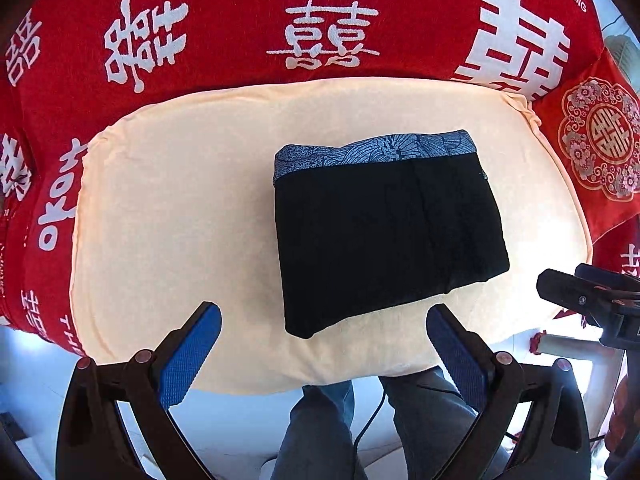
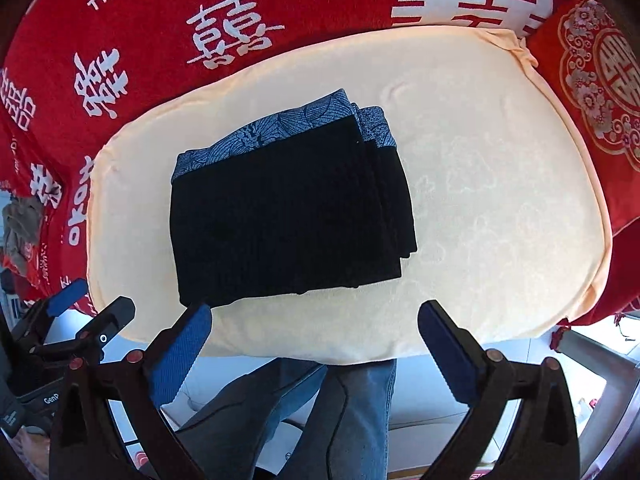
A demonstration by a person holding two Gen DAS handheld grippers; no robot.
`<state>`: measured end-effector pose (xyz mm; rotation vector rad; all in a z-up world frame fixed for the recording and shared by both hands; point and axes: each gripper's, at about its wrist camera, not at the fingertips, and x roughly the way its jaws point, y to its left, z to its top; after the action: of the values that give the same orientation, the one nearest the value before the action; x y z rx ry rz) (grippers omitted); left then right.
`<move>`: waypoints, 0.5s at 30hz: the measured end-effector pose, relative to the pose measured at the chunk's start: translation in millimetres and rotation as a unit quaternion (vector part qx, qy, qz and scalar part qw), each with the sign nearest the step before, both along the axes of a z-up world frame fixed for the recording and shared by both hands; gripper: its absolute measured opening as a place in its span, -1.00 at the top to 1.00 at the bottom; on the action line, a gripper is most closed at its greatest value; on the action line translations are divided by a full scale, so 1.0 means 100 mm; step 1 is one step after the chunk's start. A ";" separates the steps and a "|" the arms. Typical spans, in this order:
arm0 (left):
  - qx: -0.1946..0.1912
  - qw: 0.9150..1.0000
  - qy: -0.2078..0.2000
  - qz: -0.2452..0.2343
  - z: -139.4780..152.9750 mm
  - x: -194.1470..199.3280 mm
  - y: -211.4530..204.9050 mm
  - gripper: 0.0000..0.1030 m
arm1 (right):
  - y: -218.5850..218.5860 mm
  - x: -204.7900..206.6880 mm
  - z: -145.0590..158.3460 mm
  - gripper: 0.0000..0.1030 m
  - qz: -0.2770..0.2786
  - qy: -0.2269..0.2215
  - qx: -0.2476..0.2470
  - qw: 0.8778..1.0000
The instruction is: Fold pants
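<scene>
— Where do the black pants with the blue-grey patterned waistband lie?

— Folded into a compact rectangle on the pale peach cushion, which rests on a red cloth printed with white characters. The waistband faces the far side. In the right wrist view the pants show stacked layers stepping out along their right edge, on the cushion.

— And the tongs?

— The left gripper hangs over the cushion's near edge with its blue-padded fingers spread wide, touching nothing. The right gripper is likewise spread apart and empty; its left fingertip sits just in front of the pants' near corner, though contact cannot be told.

— Anything else?

— A red embroidered pillow with a gold floral medallion lies beside the cushion's right end, and the person's jeans-clad legs show below.
</scene>
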<state>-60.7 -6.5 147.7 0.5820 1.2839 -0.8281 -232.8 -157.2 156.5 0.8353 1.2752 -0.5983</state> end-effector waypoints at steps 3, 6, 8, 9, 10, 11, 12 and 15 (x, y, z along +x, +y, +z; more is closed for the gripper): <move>-0.006 1.000 -0.004 -0.010 0.18 -0.04 0.06 -1.00 | 0.13 0.02 0.14 -1.00 -0.002 0.010 -0.020 1.000; -0.008 1.000 -0.013 -0.024 0.32 -0.06 0.10 -1.00 | 0.21 0.05 0.27 -1.00 -0.005 0.018 -0.036 0.999; -0.009 0.999 -0.013 -0.027 0.39 -0.06 0.14 -1.00 | 0.24 0.08 0.33 -1.00 -0.007 0.024 -0.040 0.999; -0.009 0.999 -0.014 -0.027 0.41 -0.07 0.15 -1.00 | 0.24 0.10 0.35 -1.00 -0.007 0.027 -0.042 0.999; -0.009 0.999 -0.013 -0.028 0.43 -0.07 0.16 -1.00 | 0.25 0.11 0.39 -1.00 -0.007 0.029 -0.046 0.998; -0.009 1.000 -0.012 -0.027 0.44 -0.07 0.17 -1.00 | 0.25 0.12 0.42 -1.00 -0.006 0.031 -0.049 0.998; -0.007 1.000 -0.012 -0.026 0.45 -0.08 0.17 -1.00 | 0.27 0.14 0.46 -1.00 -0.005 0.030 -0.053 0.998; -0.004 1.000 -0.020 -0.015 0.49 -0.09 0.19 -1.00 | 0.29 0.20 0.49 -1.00 0.010 0.027 -0.053 0.998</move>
<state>-69.8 12.8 197.1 0.6099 1.2368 -0.8416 -213.1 -127.7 205.6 0.7221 1.2889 -0.6699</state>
